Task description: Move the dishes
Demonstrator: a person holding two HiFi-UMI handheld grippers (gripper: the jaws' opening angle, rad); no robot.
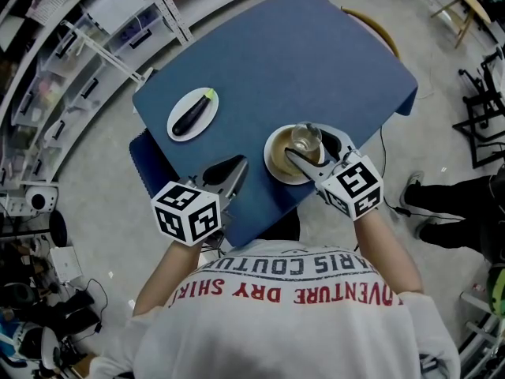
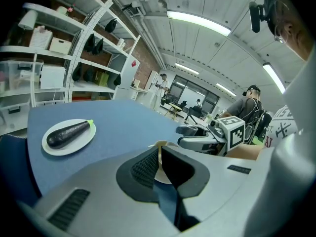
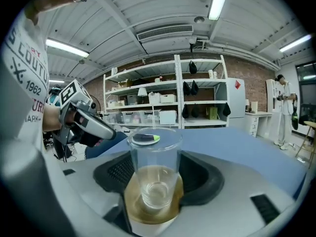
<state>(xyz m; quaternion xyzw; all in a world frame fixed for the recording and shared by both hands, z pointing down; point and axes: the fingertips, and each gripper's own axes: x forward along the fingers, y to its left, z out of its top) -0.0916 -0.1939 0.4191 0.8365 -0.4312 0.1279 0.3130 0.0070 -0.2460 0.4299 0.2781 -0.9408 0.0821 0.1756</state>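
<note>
A clear empty glass [image 1: 306, 140] [image 3: 154, 169] stands upright on a tan round plate [image 1: 278, 164] [image 3: 133, 209] near the front right edge of the blue table [image 1: 316, 61]. My right gripper [image 1: 304, 144] [image 3: 157, 176] is open, one jaw on each side of the glass. A dark eggplant [image 1: 192, 114] [image 2: 69, 132] lies on a white oval plate [image 1: 178, 129] [image 2: 53, 147] at the table's left. My left gripper [image 1: 234, 167] [image 2: 160, 156] hovers over the front edge, shut and holding nothing, pointing toward the tan plate.
Metal shelving [image 1: 87, 46] with boxes curves along the left. A dark blue chair [image 1: 150, 160] sits under the table's left corner. A person's legs [image 1: 446, 204] and black stands [image 1: 481, 109] are on the floor at the right.
</note>
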